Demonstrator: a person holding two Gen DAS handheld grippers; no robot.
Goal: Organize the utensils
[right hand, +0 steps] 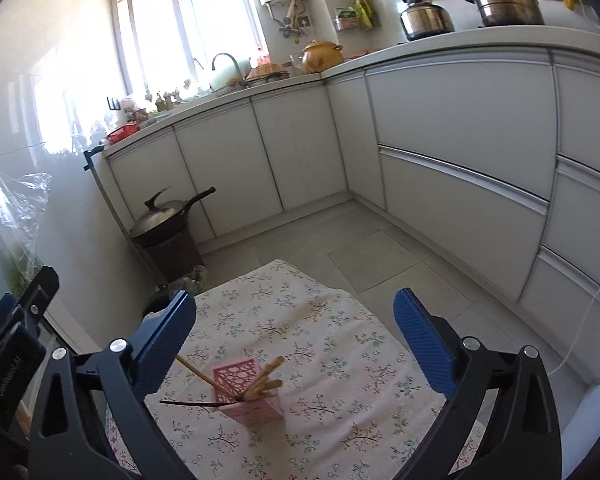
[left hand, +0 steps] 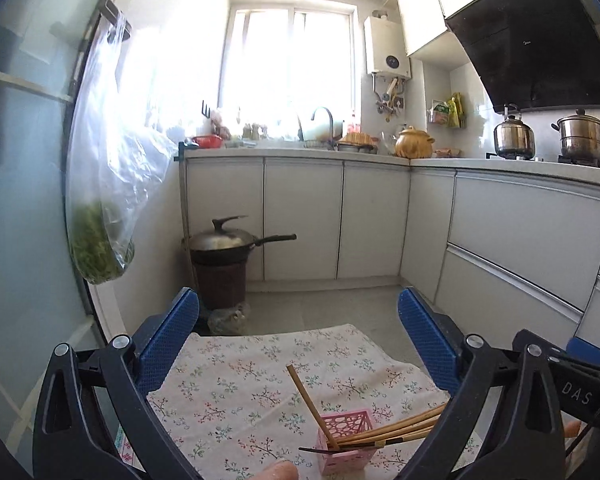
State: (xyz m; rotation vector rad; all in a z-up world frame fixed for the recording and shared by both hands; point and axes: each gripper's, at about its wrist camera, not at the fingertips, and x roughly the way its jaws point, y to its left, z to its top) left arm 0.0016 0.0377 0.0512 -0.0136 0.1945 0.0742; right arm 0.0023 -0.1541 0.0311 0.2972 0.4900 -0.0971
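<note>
A pink perforated utensil holder (left hand: 347,440) (right hand: 248,394) stands on a small table under a floral cloth (left hand: 260,380) (right hand: 319,340). Several wooden chopsticks (left hand: 395,430) (right hand: 266,380) lean out of it, one more (left hand: 305,400) slants the other way, and a thin dark stick (right hand: 188,403) pokes out sideways. My left gripper (left hand: 300,340) is open and empty, raised above the table, the holder low between its fingers. My right gripper (right hand: 296,340) is open and empty, above and behind the holder. The other gripper's body shows at each view's edge.
White kitchen cabinets (right hand: 459,152) run along the back and right. A lidded wok (left hand: 224,240) (right hand: 160,220) sits on a dark bin in the corner. A plastic bag of greens (left hand: 104,216) hangs at the left. Pots (left hand: 513,136) stand on the counter. Grey floor tiles (right hand: 339,248) lie beyond the table.
</note>
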